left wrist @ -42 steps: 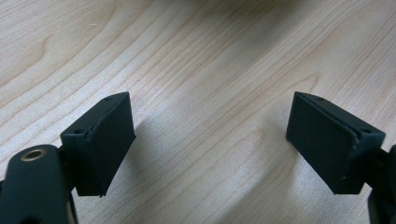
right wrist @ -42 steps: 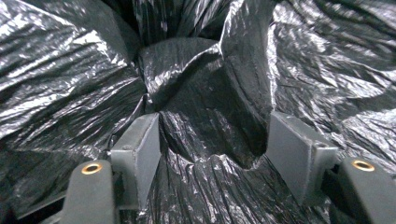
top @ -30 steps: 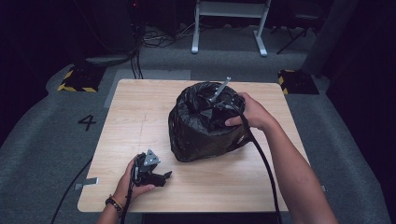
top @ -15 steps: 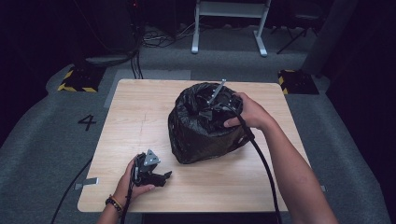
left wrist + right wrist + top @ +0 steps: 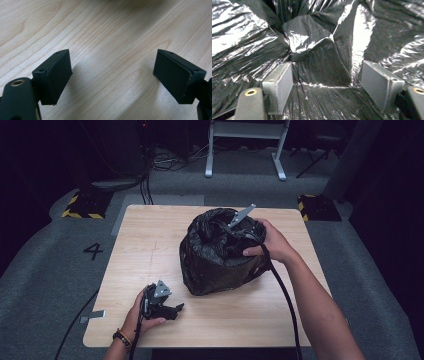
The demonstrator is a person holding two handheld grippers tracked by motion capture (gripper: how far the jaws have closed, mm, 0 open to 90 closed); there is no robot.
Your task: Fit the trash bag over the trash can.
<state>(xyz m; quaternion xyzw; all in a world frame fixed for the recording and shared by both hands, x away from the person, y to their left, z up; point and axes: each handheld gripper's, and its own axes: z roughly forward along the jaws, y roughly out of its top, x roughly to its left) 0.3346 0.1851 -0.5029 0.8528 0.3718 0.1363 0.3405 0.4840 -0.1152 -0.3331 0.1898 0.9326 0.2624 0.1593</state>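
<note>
The right tool (image 5: 235,227) is pushed into the gathered top of a black plastic bag (image 5: 215,257). In the right gripper view its jaws stand wide apart, with crumpled glossy film (image 5: 314,42) bunched ahead of them and a fold lying between the pads (image 5: 279,82) without being pinched. Its grey three-cornered plate (image 5: 242,215) sticks up from the bag's mouth, and its cable (image 5: 282,295) runs back along the person's right forearm.

The left tool (image 5: 172,310) lies low on the tabletop (image 5: 150,235), near the edge closest to the person and well apart from the bag, which stands beyond it and to its right. Its jaws are spread wide over bare wood grain (image 5: 112,62) and hold nothing.

The tabletop is pale wood, square with rounded corners, on a grey carpeted floor (image 5: 55,270). Out from the left tool, a "4" (image 5: 93,251) is marked on the floor. Beyond the bag stand a white metal frame (image 5: 245,145) and two yellow-and-black striped blocks (image 5: 80,205), in a dark room.

Counted: one bag, two tools, one tabletop, two striped blocks.

Against the earlier frame little differs: the bag sits in the same spot with the same slumped shape, the left tool rests where it was, and the right tool has barely shifted in the bag's top.
</note>
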